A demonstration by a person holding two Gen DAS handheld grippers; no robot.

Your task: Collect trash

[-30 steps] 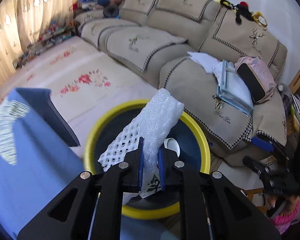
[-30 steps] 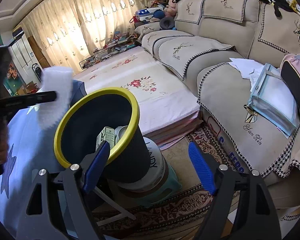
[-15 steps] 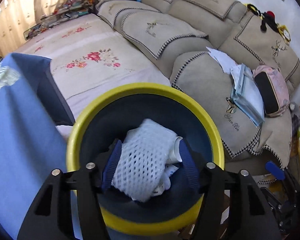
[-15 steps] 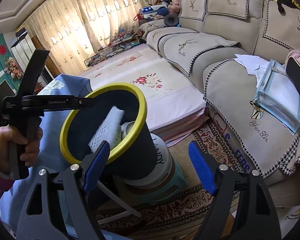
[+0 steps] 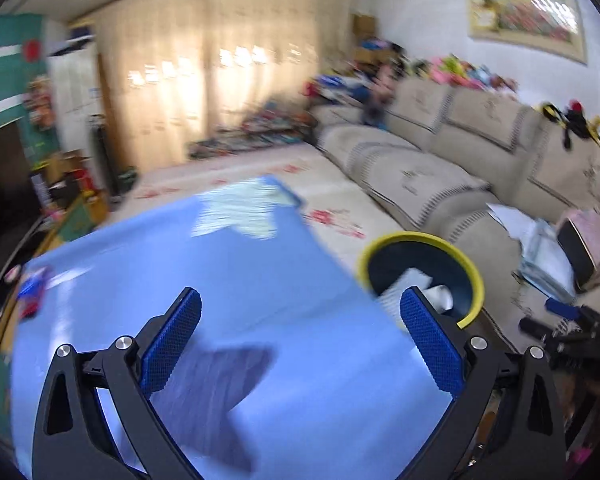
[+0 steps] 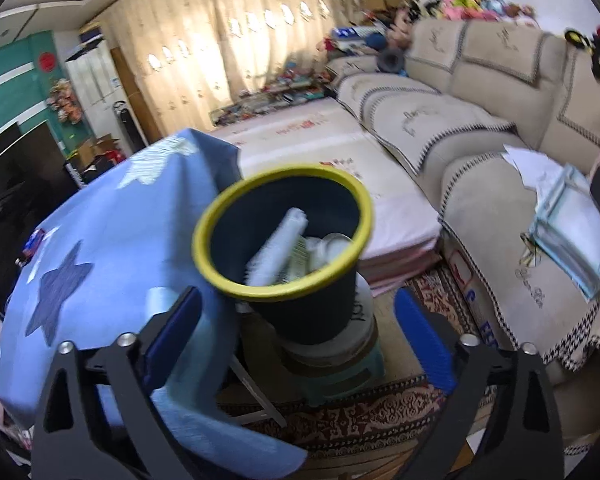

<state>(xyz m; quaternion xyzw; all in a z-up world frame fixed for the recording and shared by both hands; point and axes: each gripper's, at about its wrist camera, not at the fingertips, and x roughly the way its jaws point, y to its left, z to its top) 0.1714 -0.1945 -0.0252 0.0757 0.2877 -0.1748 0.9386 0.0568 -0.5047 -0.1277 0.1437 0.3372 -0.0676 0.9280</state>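
Beside blue tablecloth point(image 6: 112, 240), trash-filled yellow-rimmed bin point(image 6: 362, 216)

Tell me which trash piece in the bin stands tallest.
The white foam net sleeve, leaning against the left inside of the yellow-rimmed bin; the other pieces lie lower.

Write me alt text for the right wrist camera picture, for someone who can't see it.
A dark trash bin with a yellow rim, holding white foam netting and other litter, sits just beyond the open, empty right tongs. A blue star-patterned tablecloth lies to its left, and a beige sofa fills the right.
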